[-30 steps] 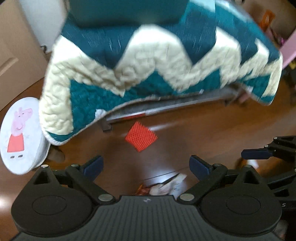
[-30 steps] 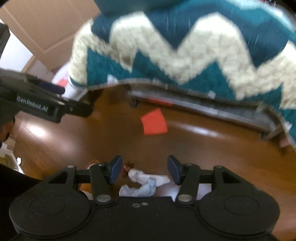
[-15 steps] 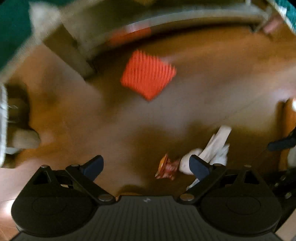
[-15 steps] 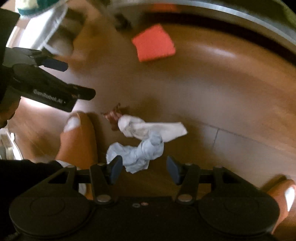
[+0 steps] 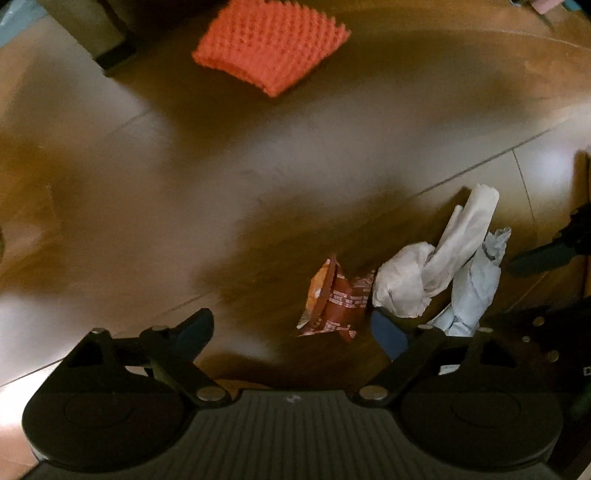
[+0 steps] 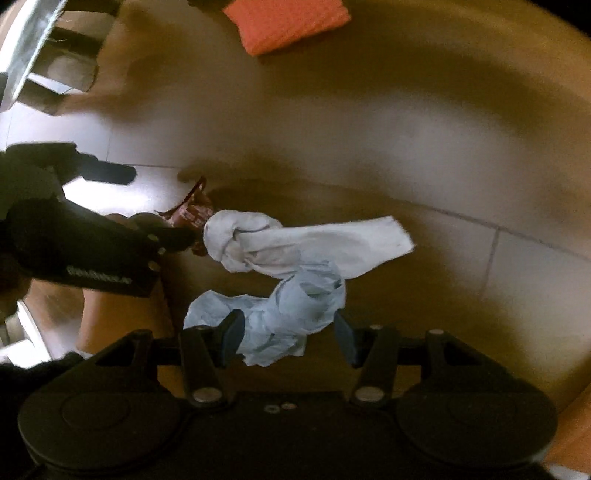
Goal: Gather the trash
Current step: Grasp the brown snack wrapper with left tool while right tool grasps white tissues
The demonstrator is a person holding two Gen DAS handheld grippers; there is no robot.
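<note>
A red snack wrapper (image 5: 334, 301) lies on the brown floor beside a crumpled white tissue (image 5: 432, 266) and a pale blue tissue (image 5: 474, 288). My left gripper (image 5: 291, 328) is open, low over the floor, with the wrapper between its fingers near the right one. In the right wrist view my right gripper (image 6: 290, 338) is open around the pale blue tissue (image 6: 291, 314). The white tissue (image 6: 295, 243) and the wrapper (image 6: 194, 212) lie just beyond. The left gripper (image 6: 122, 206) shows there at the left. An orange foam net (image 5: 269, 51) lies farther off (image 6: 288, 22).
A dark furniture leg (image 5: 92, 33) stands at the far left near the orange net. The person's bare foot (image 6: 122, 314) is on the floor left of the right gripper. Floor seams run across both views.
Both grippers have dropped from facing the quilted bed to close over the floor. The trash pile now lies between or right by the fingers. The bed has left view.
</note>
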